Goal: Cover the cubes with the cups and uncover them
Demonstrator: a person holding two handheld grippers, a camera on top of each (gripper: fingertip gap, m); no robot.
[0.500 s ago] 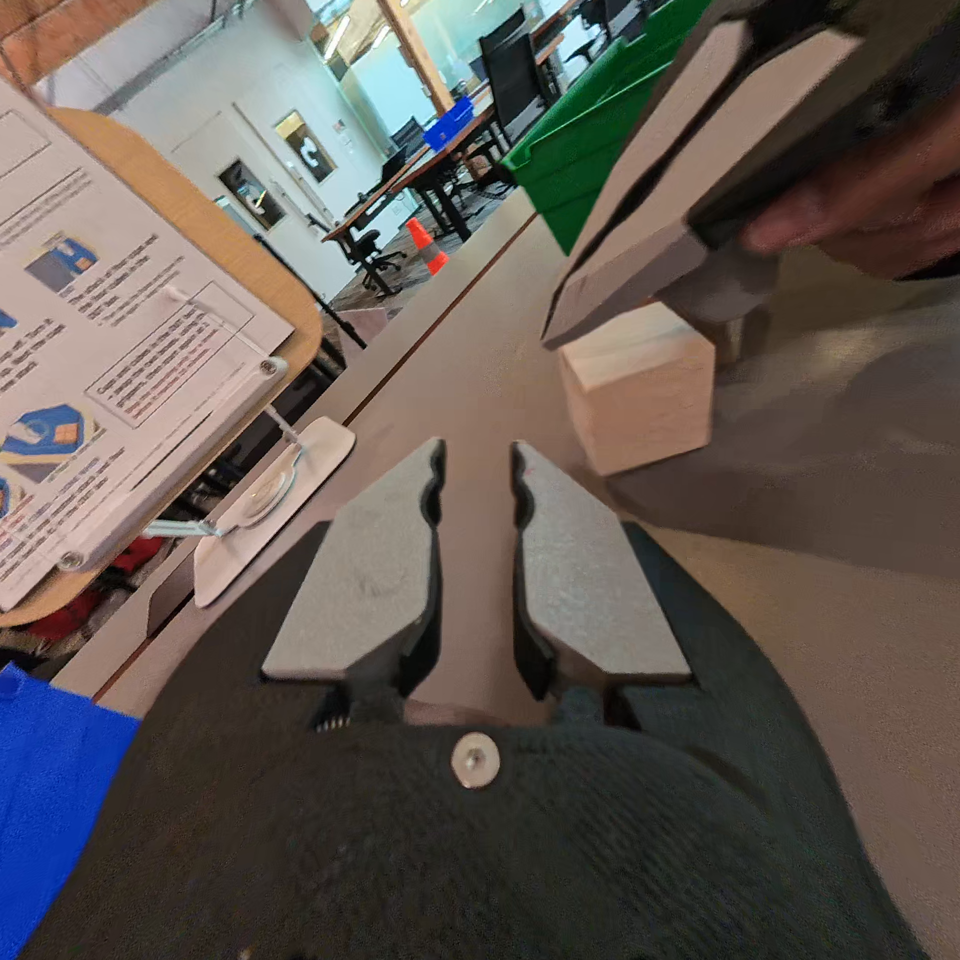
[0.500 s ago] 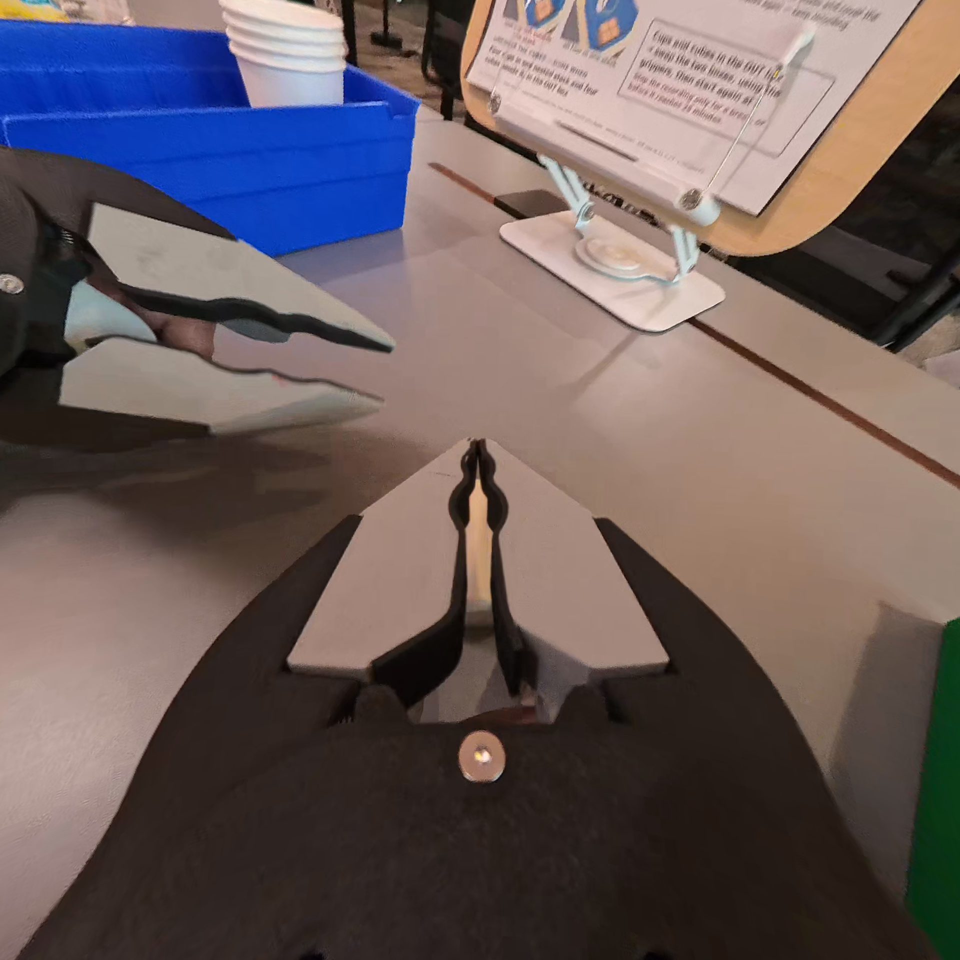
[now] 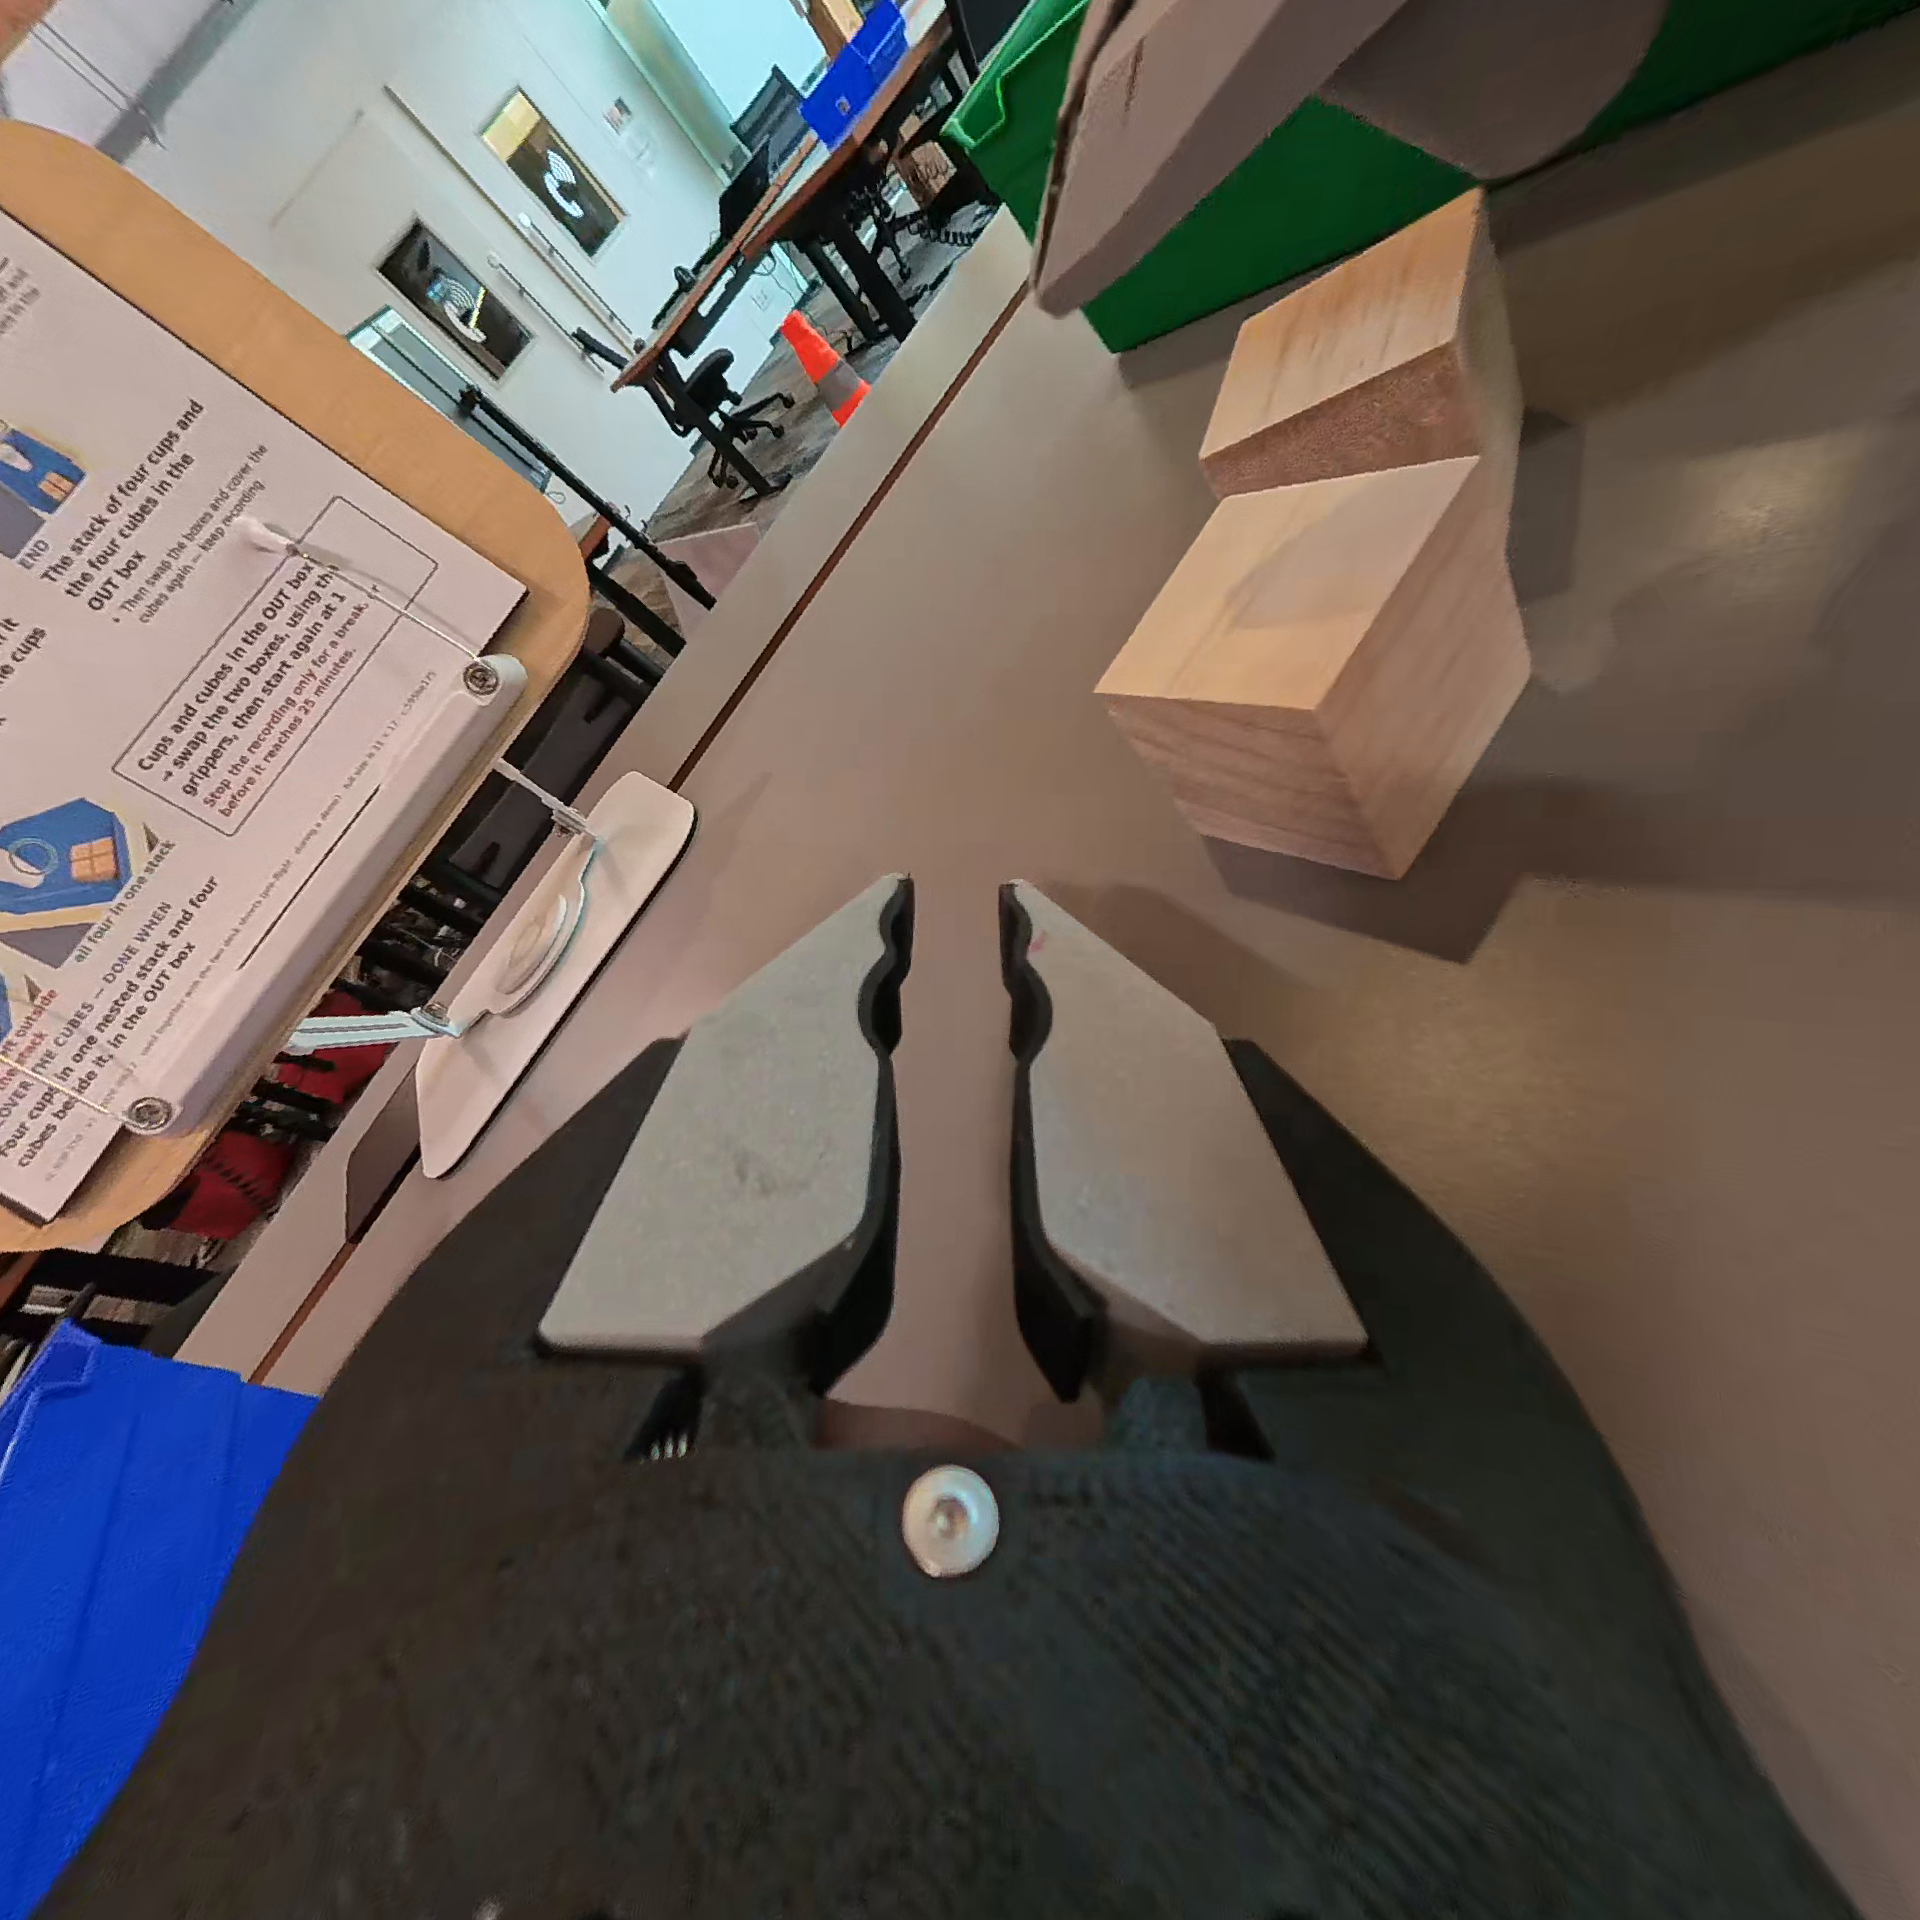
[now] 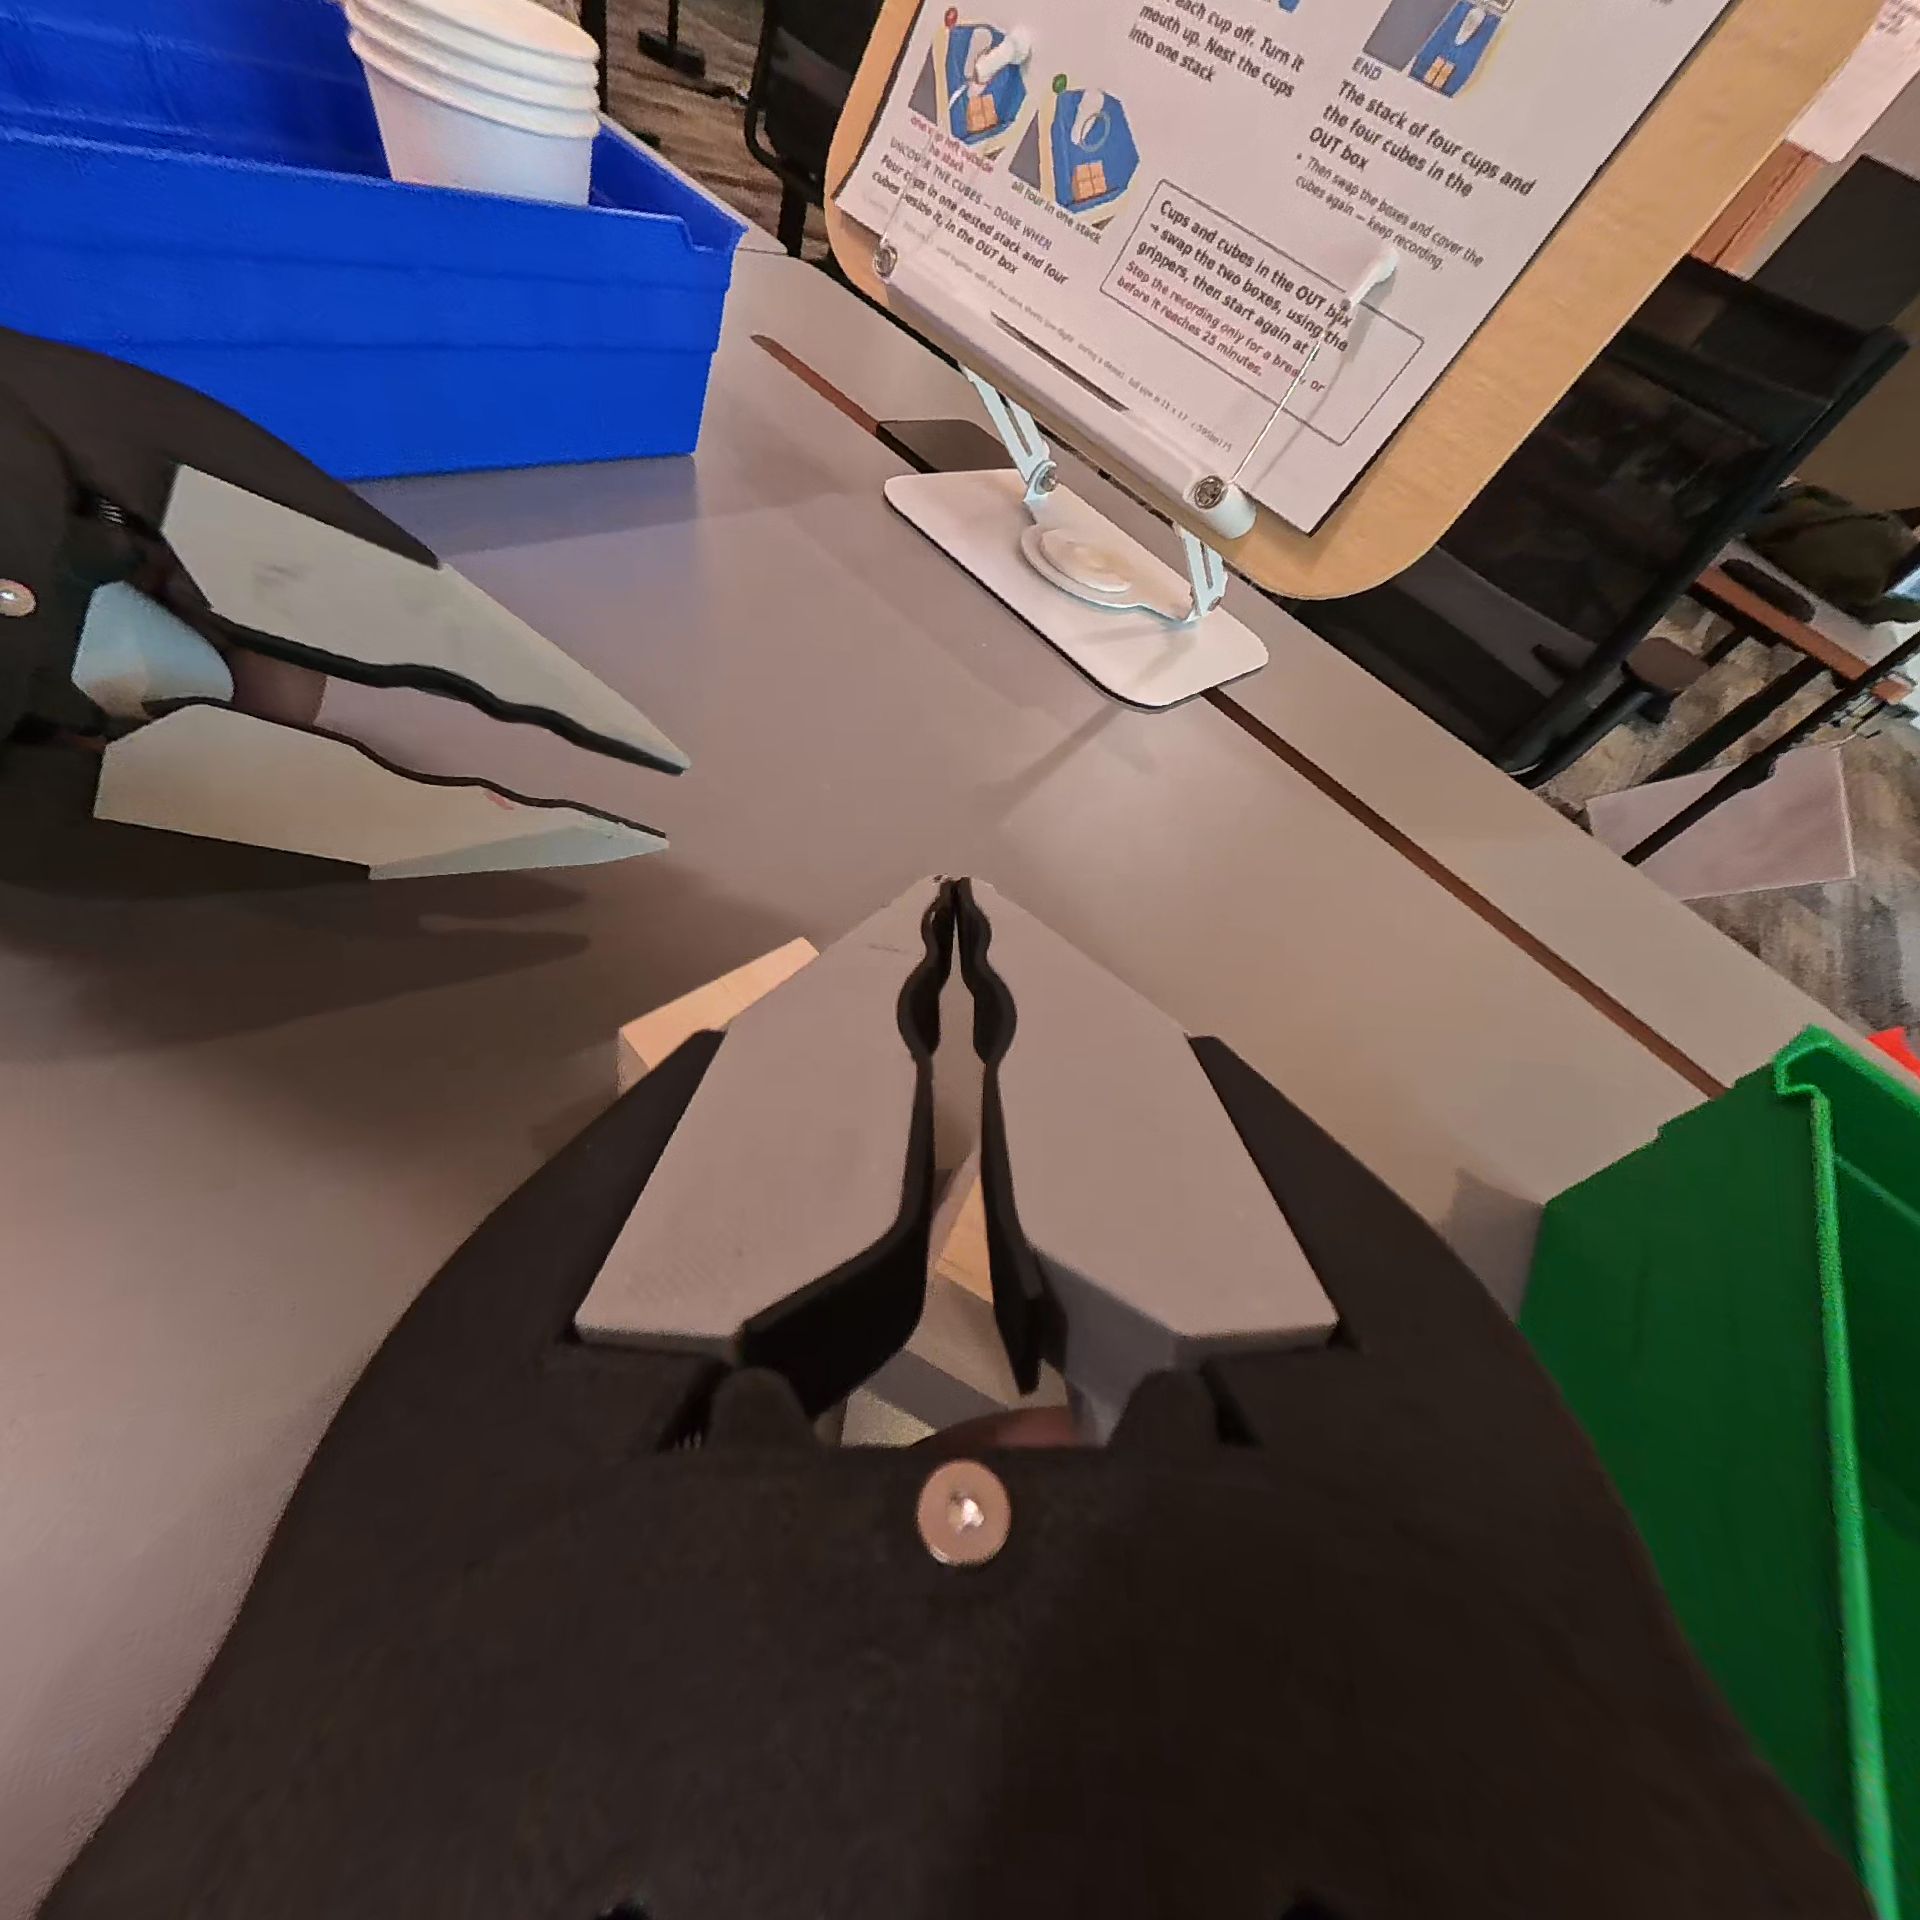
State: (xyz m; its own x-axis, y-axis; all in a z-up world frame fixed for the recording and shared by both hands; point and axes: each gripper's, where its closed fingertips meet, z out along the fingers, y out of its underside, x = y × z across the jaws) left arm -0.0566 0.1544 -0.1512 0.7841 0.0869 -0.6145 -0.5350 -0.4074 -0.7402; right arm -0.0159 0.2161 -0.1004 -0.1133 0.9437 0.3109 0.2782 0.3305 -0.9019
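Left gripper (image 3: 954, 902) jaws narrowly apart, empty. Right gripper (image 4: 951, 883) jaws together, empty, above cubes (image 3: 1340, 665). Likely risk: knocking cubes askew, complicating cups (image 4: 488, 94) covering.

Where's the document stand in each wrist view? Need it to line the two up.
Left wrist view: document stand at left edge, white base plate on the table's far rim, left of the left gripper.
Right wrist view: same stand at top right, beyond the right gripper.
Shared landmark: blue bin, lower left versus upper left.
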